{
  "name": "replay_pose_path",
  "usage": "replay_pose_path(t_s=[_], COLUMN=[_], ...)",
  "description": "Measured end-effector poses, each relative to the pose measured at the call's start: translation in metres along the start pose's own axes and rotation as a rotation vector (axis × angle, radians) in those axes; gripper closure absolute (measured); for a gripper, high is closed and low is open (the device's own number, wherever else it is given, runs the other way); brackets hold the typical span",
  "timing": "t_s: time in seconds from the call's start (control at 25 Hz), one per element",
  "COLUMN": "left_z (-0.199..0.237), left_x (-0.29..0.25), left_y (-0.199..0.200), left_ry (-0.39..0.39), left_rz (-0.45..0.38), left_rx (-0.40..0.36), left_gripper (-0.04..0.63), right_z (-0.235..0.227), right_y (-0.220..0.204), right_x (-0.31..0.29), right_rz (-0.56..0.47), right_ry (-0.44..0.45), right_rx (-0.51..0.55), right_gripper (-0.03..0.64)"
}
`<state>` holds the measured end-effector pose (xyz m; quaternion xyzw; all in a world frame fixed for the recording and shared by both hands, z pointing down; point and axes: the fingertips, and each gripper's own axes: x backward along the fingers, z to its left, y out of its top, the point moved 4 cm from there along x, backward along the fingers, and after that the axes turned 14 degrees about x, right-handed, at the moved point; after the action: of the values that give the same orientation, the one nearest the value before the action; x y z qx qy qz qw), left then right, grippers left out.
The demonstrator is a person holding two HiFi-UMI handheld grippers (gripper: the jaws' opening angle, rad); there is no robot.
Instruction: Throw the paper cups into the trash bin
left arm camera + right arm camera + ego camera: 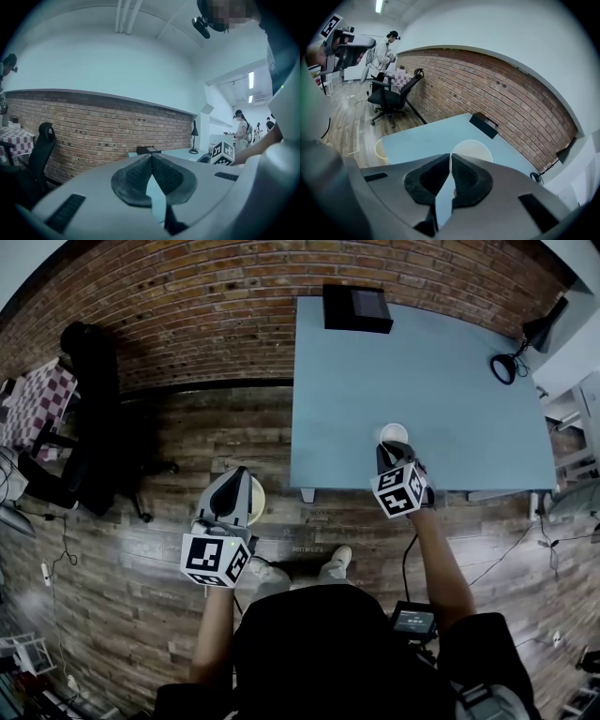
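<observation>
**Right jaws hold a paper cup over the counter, left jaws closed and empty**

The right gripper (451,158) points down toward the light blue counter (441,381). Its jaws are almost together and pinch the near wall of a white paper cup (472,149), so the open mouth of the cup shows just beyond the tips. In the head view the cup is at the front part of the counter, directly ahead of this gripper, near the counter's front edge. From these views one cannot tell if its bottom touches the surface.

The left gripper (236,480) is over the wooden floor (141,512), to the left of the counter and well apart from the cup. Its jaws are pressed together at the tips and nothing is between them.

A round cream trash bin (256,505) stands on the floor beside the counter's left front corner, partly covered by the left gripper in the head view.

At the far edge of the counter lies a black box (356,307), and a black desk lamp (511,362) stands at the right side. A black office chair (89,418) stands near the brick wall (206,306).
</observation>
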<state>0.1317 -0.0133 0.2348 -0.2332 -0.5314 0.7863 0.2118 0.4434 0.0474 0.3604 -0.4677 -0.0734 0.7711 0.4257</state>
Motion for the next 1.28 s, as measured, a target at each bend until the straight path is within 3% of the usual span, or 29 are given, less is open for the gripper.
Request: replay_pose_path(t_s=[0.88,1.28], left_z=[0.159,0.204], left_x=[0.088,0.130], left_y=[0.030,0.033], left_ry=[0.063,0.073], left_rz=[-0.027,-0.053], left_rx=[0.040,0.077], left_gripper=[0.593,0.592], right_z=[0.116,0.169], right_y=[0.169,0.235], right_x=[-0.034,-0.037], right_rz=[-0.049,-0.080], right_ry=[0.061,0.094], right_rx=[0.045,0.064], right_gripper=[0.600,0.600])
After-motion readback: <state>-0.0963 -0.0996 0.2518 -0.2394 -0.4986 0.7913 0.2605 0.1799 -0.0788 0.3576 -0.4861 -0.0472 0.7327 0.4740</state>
